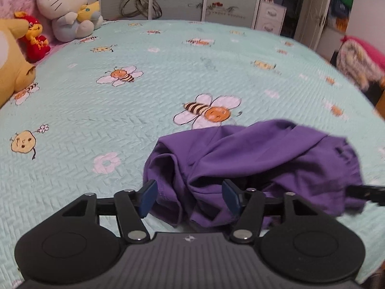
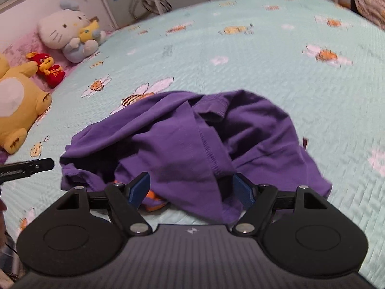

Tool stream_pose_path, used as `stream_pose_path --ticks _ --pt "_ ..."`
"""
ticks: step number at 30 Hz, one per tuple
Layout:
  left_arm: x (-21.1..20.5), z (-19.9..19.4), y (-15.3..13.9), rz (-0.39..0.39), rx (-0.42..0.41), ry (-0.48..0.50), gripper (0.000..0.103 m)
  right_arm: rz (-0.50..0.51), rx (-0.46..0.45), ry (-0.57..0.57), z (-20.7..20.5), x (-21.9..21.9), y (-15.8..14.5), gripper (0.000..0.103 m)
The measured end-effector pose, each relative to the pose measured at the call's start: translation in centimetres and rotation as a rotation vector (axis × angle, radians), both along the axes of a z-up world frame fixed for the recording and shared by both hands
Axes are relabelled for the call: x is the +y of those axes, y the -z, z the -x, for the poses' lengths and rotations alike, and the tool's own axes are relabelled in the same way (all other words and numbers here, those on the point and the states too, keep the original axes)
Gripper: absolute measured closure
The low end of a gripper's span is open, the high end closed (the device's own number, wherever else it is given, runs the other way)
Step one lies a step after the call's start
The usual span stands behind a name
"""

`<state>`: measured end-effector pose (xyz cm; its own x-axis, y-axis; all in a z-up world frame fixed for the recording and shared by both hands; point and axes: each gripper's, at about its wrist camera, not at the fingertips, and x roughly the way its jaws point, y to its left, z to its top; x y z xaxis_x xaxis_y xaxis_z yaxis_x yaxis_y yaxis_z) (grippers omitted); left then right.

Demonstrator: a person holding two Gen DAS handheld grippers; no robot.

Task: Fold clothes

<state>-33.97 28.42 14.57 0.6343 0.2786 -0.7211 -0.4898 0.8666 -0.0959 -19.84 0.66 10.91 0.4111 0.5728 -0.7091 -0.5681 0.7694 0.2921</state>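
Note:
A crumpled purple T-shirt (image 1: 252,159) lies in a heap on the mint bedspread (image 1: 120,101). My left gripper (image 1: 190,196) is open, its blue pads on either side of the shirt's near left folds, low over the cloth. In the right wrist view the same purple shirt (image 2: 192,139) shows a ribbed collar and a stitched hem, with a bit of orange print under its near edge. My right gripper (image 2: 191,190) is open too, straddling the near hem. The tip of the other gripper pokes in at each view's side.
Plush toys line the pillow end: a white cat plush (image 1: 65,7), a small red doll (image 1: 35,38) and a yellow bear (image 2: 16,106). The bee-print bedspread (image 2: 288,72) stretches wide beyond the shirt. Wardrobe doors and a piled chair (image 1: 358,65) stand past the bed.

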Motion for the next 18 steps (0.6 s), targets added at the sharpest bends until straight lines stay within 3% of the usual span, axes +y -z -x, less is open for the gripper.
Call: stream_pose_path --ticks 5,8,13,18 --pt "-2.1 1.7 -1.7 0.011 -0.027 0.051 0.034 0.004 0.069 0.013 1.0 0.5 -1.1 0.027" --pt "-3.7 1.4 -1.9 -0.033 0.066 0.040 0.025 0.053 0.084 -0.002 1.8 1.6 -2.2 0.027" --pt "-4.8 -0.2 -0.7 0.048 0.266 0.020 0.024 0.209 -0.011 -0.030 3.9 4.1 -4.6 0.027" --pt "-5.7 0.1 -0.6 0.036 0.281 0.040 0.024 0.303 -0.113 -0.065 6.1 5.6 -6.6 0.027"
